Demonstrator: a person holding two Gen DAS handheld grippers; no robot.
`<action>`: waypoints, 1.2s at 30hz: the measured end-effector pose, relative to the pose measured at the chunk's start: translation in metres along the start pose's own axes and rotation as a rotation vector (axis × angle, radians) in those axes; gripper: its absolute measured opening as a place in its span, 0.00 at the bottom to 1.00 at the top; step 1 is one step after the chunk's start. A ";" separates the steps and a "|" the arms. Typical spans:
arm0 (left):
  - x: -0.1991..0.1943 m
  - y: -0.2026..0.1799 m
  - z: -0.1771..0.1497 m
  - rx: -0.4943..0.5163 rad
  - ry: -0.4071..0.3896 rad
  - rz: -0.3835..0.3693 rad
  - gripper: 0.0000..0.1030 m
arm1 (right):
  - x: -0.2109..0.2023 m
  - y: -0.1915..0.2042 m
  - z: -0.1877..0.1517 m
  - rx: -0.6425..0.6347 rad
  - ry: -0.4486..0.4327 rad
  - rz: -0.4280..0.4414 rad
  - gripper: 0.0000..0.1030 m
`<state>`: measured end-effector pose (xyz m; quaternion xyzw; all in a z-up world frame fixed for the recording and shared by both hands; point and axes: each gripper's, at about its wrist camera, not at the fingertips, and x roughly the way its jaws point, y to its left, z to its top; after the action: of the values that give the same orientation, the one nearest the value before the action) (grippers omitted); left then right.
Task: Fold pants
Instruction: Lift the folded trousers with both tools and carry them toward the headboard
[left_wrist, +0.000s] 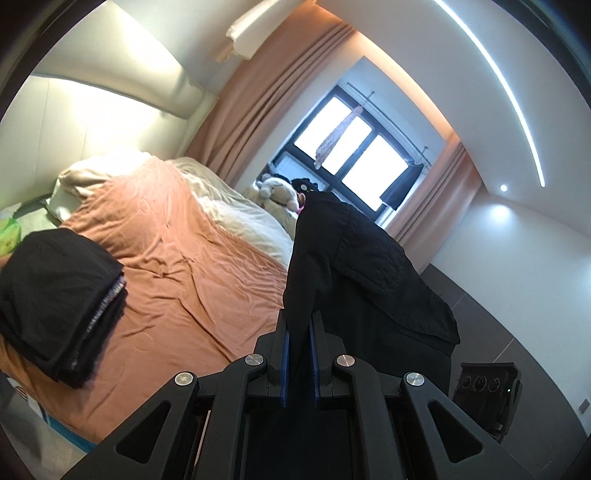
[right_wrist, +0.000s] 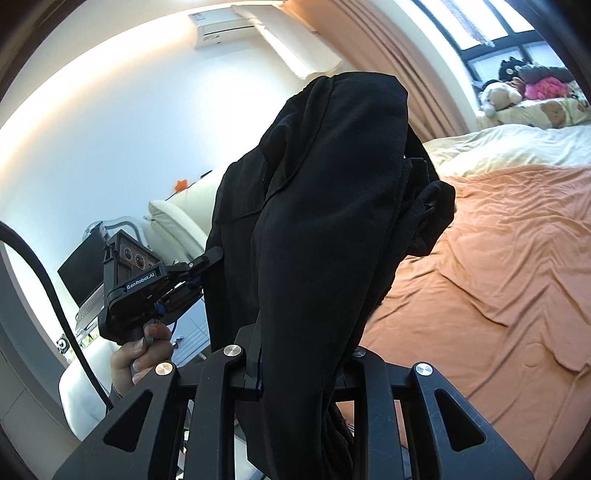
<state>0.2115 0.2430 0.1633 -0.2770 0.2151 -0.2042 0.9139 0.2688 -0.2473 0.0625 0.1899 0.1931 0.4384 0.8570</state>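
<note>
Here the black pants (right_wrist: 325, 206) hang up in the air beside the bed (left_wrist: 177, 266), held at two spots. The left tongs (left_wrist: 298, 325) are squeezed tight on a thin edge of the cloth, and the dark fabric runs up and away from them. The right tongs (right_wrist: 295, 354) are closed on a thick bunch of the same pants, which drapes over them and hides one finger. In the right view, a hand (right_wrist: 142, 354) holds the handle of the left tongs, off to the left of the hanging cloth. The bed has an orange sheet. A stack of folded dark clothes (left_wrist: 59, 302) sits on its near left part. Soft toys (left_wrist: 277, 192) lie by the window (left_wrist: 351, 147).
</note>
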 end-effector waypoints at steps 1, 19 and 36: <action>-0.005 0.005 0.003 0.000 -0.007 0.007 0.09 | 0.006 0.001 0.001 -0.007 0.007 0.002 0.19; -0.065 0.124 0.060 -0.078 -0.128 0.087 0.09 | 0.130 0.007 0.034 -0.116 0.098 0.073 0.19; -0.064 0.237 0.124 -0.136 -0.213 0.238 0.09 | 0.247 0.010 0.061 -0.161 0.181 0.124 0.19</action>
<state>0.2817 0.5073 0.1344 -0.3307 0.1619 -0.0490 0.9285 0.4261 -0.0478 0.0793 0.0917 0.2216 0.5200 0.8198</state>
